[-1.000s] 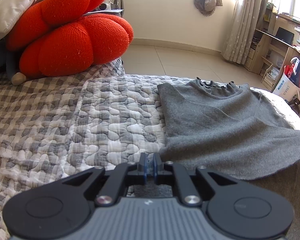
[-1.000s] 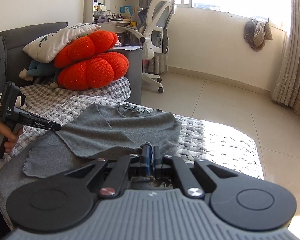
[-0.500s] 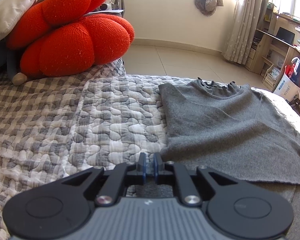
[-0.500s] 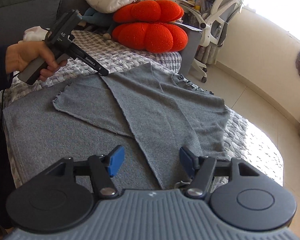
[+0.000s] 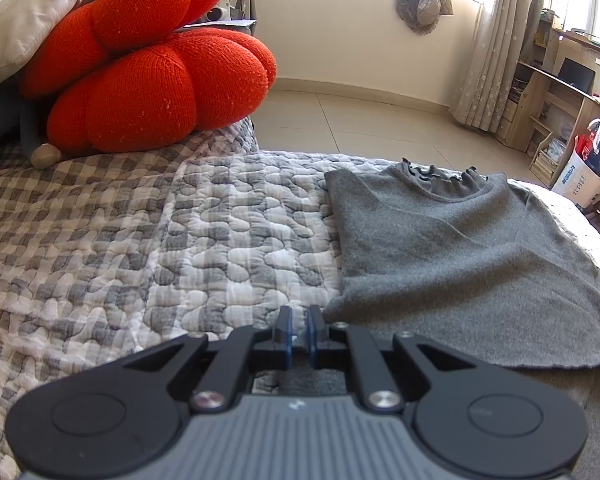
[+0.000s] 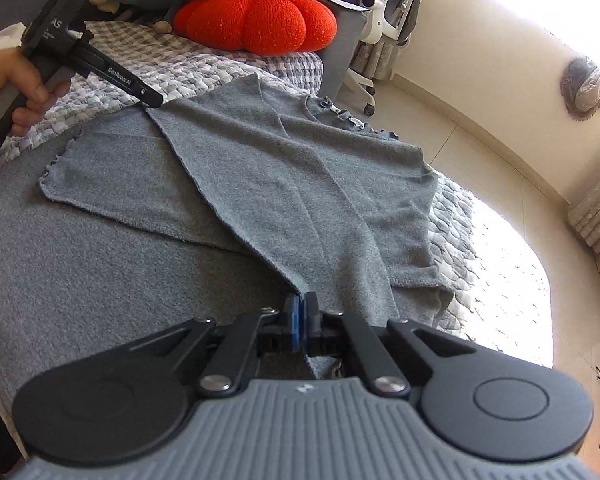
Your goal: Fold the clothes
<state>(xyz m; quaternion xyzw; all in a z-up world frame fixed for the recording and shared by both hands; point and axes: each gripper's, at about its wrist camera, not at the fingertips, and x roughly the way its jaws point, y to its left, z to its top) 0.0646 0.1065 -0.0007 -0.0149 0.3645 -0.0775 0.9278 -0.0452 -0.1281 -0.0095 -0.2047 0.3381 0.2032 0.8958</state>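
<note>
Quilted bed cover (image 5: 220,240) under a grey sweater (image 6: 300,184); right gripper (image 6: 300,316) pinched tight on its near edge, left gripper (image 5: 299,330) almost closed at its folded corner, can't tell if gripping.

Home bedroom: quilted bed (image 5: 228,232), curtains (image 5: 488,40), desk (image 5: 560,80)

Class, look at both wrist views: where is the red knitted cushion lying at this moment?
The red knitted cushion lies at the upper left of the left wrist view, on the checked quilt beneath a pale pillow, well apart from the grey top.
</note>
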